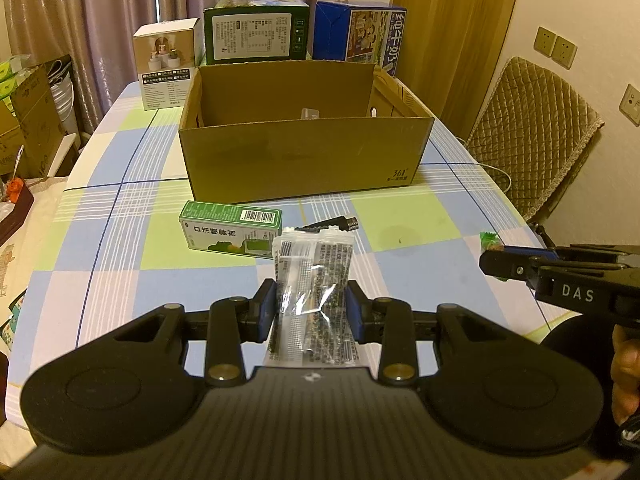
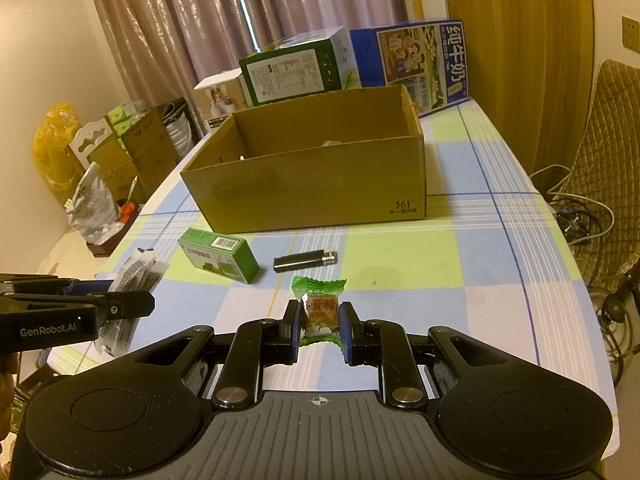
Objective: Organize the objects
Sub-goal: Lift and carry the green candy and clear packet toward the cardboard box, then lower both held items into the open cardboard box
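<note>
Pinching a clear printed sachet (image 1: 312,296), the left gripper (image 1: 312,308) has both blue pads against the packet's sides; packet stands upright between them, near the tabletop's front edge. Cannot tell if its bottom touches the cloth.

Right gripper (image 2: 319,326): jaws closed onto a green-wrapped candy (image 2: 319,308), pads touching both sides of the orange label, wrapper's twisted end sticking out forward. Candy sits low over the checked tablecloth (image 2: 440,300), right of centre near the front edge; contact with the cloth is unclear.

Loose on the tabletop:
- green spray box (image 1: 230,229) lying flat, left of centre, just in front of the carton
- black lighter (image 2: 305,261) lying flat, metal cap pointing right, just right of the green box, apart from it

Open cardboard carton (image 1: 304,160), "361°" printed on its front right corner, sits mid-table. A small pale item shows inside near the back wall, too little visible to identify.

Along the far edge behind the carton: white product box (image 1: 168,64) at left, dark green box (image 1: 256,30) in the middle, blue milk carton box (image 1: 360,36) at right.

A quilted chair back (image 1: 532,136) stands off the tabletop's right edge.
</note>
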`<state>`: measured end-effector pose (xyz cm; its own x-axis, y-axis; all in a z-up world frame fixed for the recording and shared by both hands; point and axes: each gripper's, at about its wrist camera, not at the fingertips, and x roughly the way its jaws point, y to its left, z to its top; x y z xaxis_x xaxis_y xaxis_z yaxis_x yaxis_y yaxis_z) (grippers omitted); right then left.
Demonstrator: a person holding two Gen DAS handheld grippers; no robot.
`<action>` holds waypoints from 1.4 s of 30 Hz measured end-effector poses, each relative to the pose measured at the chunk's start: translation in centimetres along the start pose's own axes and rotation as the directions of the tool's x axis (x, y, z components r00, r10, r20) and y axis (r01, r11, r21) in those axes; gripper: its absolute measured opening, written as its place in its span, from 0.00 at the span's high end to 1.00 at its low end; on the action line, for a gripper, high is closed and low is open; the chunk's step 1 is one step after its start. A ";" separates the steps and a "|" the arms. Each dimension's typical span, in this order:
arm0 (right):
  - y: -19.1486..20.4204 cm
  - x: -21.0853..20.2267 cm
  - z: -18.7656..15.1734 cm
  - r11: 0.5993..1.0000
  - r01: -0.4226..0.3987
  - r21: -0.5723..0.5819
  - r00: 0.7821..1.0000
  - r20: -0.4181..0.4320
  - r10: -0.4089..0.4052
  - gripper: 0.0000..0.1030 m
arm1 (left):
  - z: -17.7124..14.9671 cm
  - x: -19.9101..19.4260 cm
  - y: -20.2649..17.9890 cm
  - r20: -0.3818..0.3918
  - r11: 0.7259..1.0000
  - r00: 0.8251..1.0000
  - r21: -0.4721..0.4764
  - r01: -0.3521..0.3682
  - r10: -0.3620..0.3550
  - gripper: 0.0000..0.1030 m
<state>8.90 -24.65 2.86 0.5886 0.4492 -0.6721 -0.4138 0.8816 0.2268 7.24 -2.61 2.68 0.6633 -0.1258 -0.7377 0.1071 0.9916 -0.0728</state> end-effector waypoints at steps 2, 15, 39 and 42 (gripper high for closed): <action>-0.1 0.0 0.0 1.000 0.001 -0.004 1.000 0.000 -0.001 0.84 | 0.2 0.0 0.0 -0.001 1.000 1.000 0.002 0.002 -0.002 0.70; -0.6 0.6 3.3 0.999 0.016 -0.050 0.999 0.031 -0.015 0.84 | 4.5 -0.1 1.5 0.048 1.000 0.999 0.016 -0.004 0.004 0.70; -0.7 5.1 10.3 0.992 0.000 -0.124 0.999 0.039 0.005 0.84 | 12.0 4.3 3.9 0.022 0.999 1.000 0.045 0.018 -0.019 0.70; -0.8 5.7 11.0 0.992 -0.005 -0.128 0.999 0.037 0.010 0.84 | 12.6 4.9 4.1 0.017 0.998 1.000 0.053 0.018 -0.019 0.70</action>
<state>20.27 -21.19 6.60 0.6097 0.4630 -0.6433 -0.5022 0.8536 0.1384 20.27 0.41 7.19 0.6735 -0.1446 -0.7249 0.1576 0.9862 -0.0503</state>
